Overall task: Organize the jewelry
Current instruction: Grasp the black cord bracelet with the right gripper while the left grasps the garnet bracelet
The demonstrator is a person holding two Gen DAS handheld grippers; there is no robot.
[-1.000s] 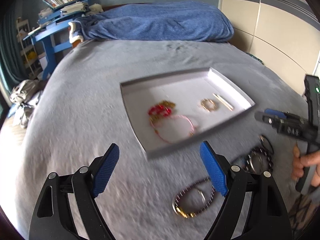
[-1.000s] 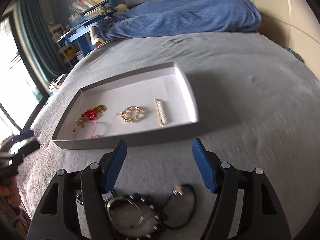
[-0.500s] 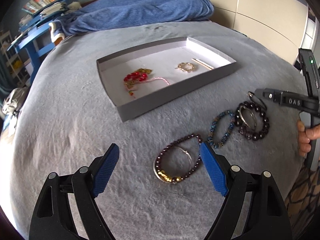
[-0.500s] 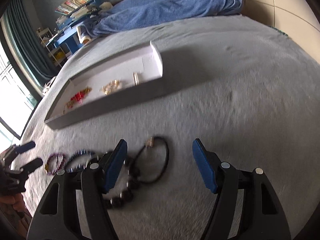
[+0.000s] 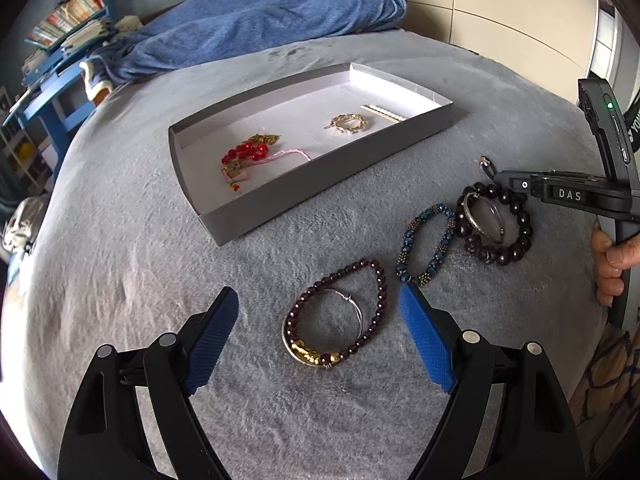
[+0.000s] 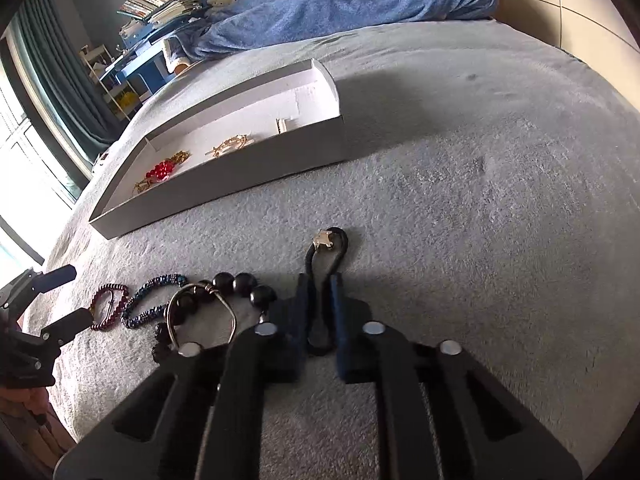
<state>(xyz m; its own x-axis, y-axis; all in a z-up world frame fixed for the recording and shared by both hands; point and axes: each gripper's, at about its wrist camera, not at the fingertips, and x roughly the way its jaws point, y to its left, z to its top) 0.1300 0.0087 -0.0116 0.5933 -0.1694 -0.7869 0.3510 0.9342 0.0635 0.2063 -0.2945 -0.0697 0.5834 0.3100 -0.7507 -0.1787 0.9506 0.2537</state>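
A grey tray [image 5: 328,184] on the bed holds a red bead piece [image 5: 244,152], a gold ring brooch [image 5: 350,123] and a gold bar clip [image 5: 382,113]. In front of it lie a dark red bead bracelet [image 5: 340,312], a blue bead bracelet [image 5: 426,248] and a black bead bracelet [image 5: 496,224]. My left gripper [image 5: 320,328] is open, just above the dark red bracelet. My right gripper [image 6: 320,300] is shut on a black cord bracelet [image 6: 326,252] with a metal clasp, lying on the blanket. It also shows from the side in the left wrist view [image 5: 560,192].
The grey blanket [image 6: 500,180] covers the bed. A blue duvet [image 5: 272,16] lies at the far end. A blue shelf with books [image 5: 52,64] stands far left. A beige wall [image 5: 512,12] runs along the right. The tray also shows in the right wrist view [image 6: 224,184].
Both grippers pulled back from the tray toward the loose bracelets. My right gripper lowered and shut on the black cord bracelet. My left gripper stayed open.
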